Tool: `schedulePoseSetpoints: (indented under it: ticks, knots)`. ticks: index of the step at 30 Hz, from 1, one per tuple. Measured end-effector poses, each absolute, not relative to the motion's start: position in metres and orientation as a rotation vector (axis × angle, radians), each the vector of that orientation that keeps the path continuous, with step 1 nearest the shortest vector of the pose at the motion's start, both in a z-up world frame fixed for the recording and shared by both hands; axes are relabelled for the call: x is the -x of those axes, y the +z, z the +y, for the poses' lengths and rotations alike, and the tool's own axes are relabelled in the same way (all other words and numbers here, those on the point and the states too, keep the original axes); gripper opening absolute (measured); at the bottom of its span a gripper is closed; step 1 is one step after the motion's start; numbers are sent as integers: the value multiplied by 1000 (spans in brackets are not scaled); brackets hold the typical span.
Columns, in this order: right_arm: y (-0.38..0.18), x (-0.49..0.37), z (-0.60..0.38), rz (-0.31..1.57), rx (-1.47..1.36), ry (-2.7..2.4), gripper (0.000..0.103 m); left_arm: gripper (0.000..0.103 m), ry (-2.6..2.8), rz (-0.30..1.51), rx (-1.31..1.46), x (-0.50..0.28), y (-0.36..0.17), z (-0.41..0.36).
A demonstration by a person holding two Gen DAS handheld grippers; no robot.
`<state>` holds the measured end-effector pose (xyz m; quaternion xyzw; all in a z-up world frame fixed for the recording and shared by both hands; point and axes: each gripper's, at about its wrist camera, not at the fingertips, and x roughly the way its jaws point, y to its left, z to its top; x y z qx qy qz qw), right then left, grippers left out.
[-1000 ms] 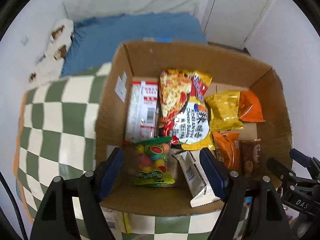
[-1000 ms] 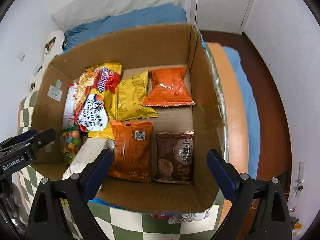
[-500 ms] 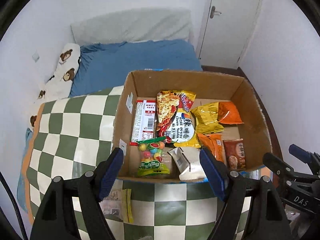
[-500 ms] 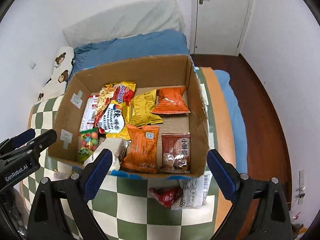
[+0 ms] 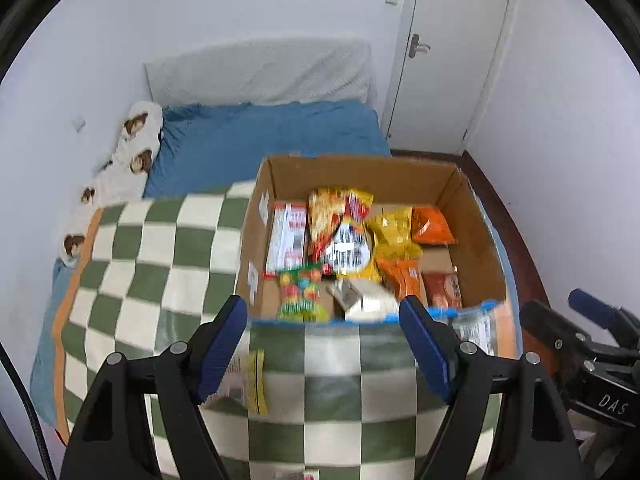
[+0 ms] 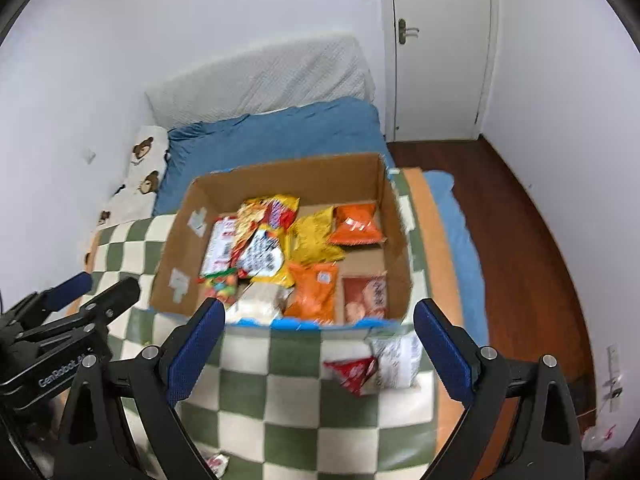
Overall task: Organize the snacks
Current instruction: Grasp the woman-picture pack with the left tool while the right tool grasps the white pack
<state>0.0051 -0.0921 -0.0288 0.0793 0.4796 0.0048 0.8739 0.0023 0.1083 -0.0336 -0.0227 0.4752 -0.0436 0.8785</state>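
Both grippers have pulled back and up from the cardboard box [image 6: 280, 184], left gripper [image 5: 322, 344] and right gripper [image 6: 318, 344] gaping wide, empty. Box looks packed, but a red packet [image 6: 352, 372] and white packet [image 6: 396, 360] lie on the checkered blanket [image 6: 288, 392] at its 5 o'clock corner, probably next, though it's blurry.

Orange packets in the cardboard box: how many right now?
2. The far orange packet lies at the back of the cardboard box, near its right wall; the near orange packet lies toward the front, left of a reddish-brown packet. Others may hide under the pile.
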Motion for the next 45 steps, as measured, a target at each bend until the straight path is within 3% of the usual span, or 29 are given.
schedulePoseSetpoints:
  ticks: [3, 12, 18, 20, 30, 36, 38, 39, 45]
  knots:
    - [-46, 18, -90, 1055, -204, 29, 97, 77, -118, 1099, 57, 14, -61, 118]
    - [-158, 71, -97, 1327, -328, 9, 97, 77, -157, 1583, 42, 76, -213, 139]
    - [-198, 89, -112, 1397, -399, -28, 97, 77, -177, 1775, 149, 94, -288, 139]
    - [-200, 89, -119, 1396, -420, -40, 97, 59, -165, 1802, 165, 96, -305, 137]
    - [-185, 25, -171, 1261, -513, -119, 97, 56, -119, 1638, 147, 50, -274, 124]
    - [-222, -28, -196, 1315, -486, -163, 96, 56, -105, 1570, 149, 12, -261, 111]
    - [-241, -37, -199, 1363, -488, -165, 84, 56, -108, 1568, 146, 12, -260, 108]
    - [-248, -38, -200, 1384, -493, -170, 62, 56, -110, 1570, 146, 13, -260, 108]
    - [-250, -5, -194, 1415, -495, -149, 57, 56, -125, 1603, 158, 40, -268, 115]
